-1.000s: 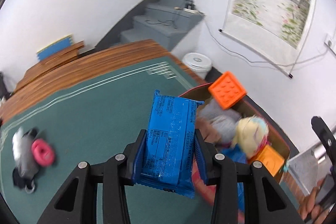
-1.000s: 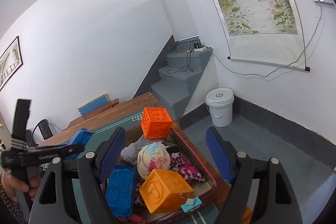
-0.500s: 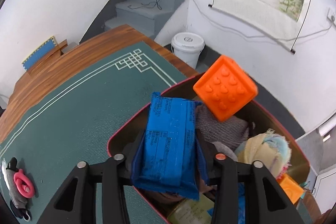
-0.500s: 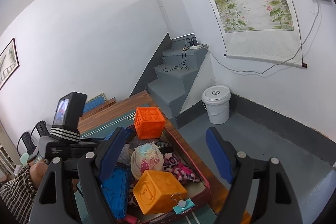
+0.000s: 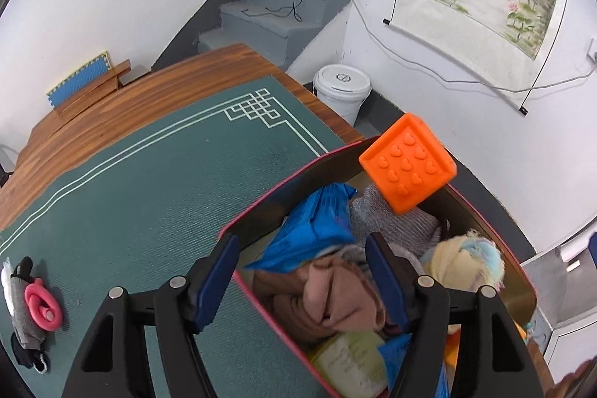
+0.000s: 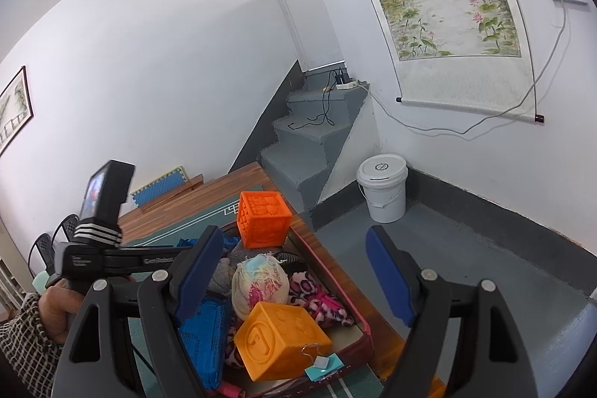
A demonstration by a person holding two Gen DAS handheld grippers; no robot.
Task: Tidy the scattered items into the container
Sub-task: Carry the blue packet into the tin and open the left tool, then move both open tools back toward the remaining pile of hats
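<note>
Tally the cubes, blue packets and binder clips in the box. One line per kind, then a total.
Cubes: 2
Blue packets: 2
Binder clips: 1
Total: 5

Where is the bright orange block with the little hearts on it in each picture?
Left wrist view: the heart block sits right of centre, perched at the far end of the container.
Right wrist view: the same block is left of centre, at the container's far end, above the yarn ball.
Shared landmark: the white bucket on the floor.
</note>
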